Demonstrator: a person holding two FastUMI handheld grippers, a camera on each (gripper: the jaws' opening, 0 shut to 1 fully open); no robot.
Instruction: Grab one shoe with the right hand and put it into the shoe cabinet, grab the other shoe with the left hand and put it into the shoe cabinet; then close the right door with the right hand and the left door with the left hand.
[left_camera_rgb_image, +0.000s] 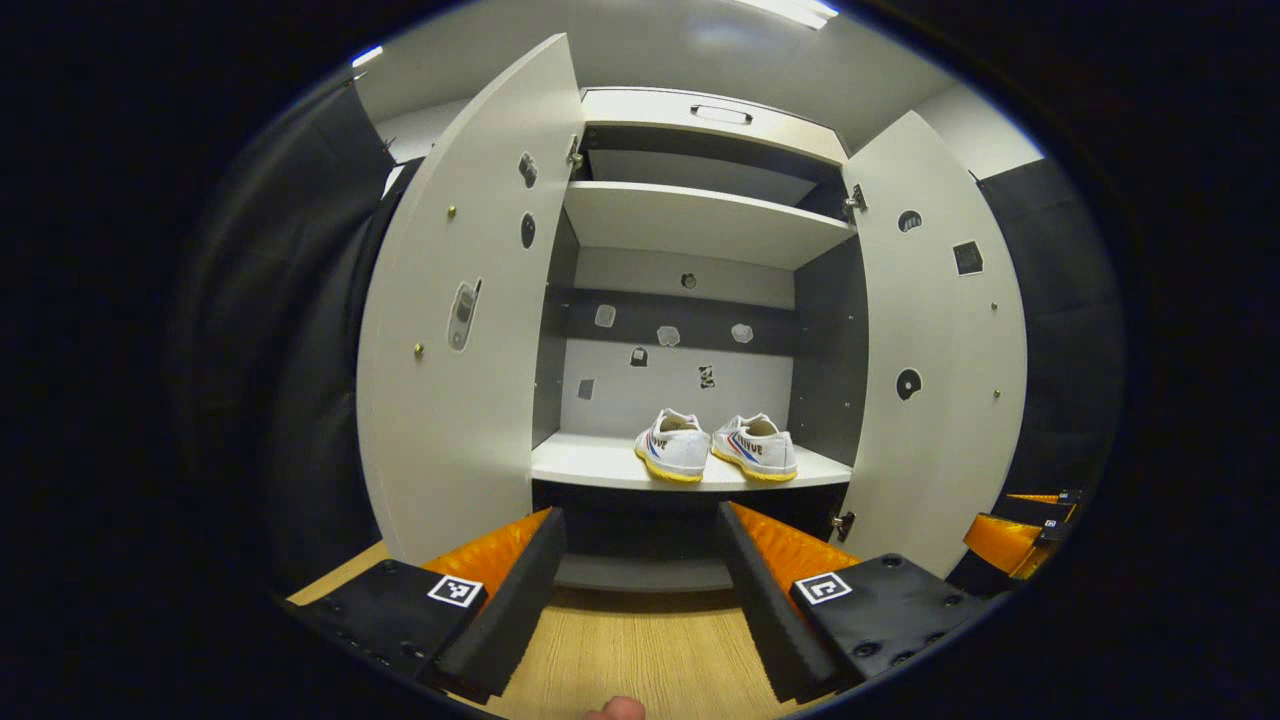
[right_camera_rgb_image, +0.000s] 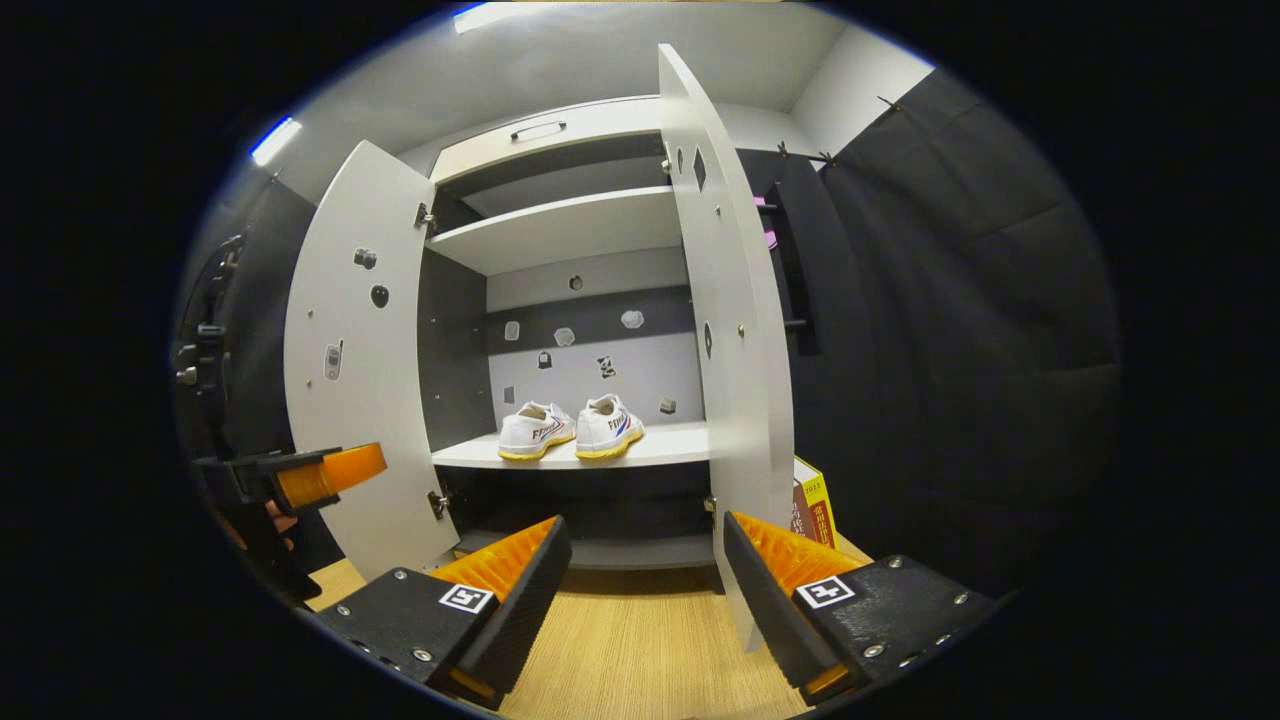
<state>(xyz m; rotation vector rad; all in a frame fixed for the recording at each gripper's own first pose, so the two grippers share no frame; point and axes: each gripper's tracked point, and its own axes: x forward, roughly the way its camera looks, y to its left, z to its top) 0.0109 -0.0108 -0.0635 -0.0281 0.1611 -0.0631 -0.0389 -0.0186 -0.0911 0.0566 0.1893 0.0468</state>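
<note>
Cloth-walled booth (right_camera_rgb_image: 950, 300) with shoe cabinet (left_camera_rgb_image: 690, 225)

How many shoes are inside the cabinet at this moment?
2: left shoe and right shoe sit side by side on the lower shelf, right of its middle. Both doors stand open; nothing seems hidden.

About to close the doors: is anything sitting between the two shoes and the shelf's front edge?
No. In the left gripper view, the shelf lies bare in front of the two shoes.
</note>
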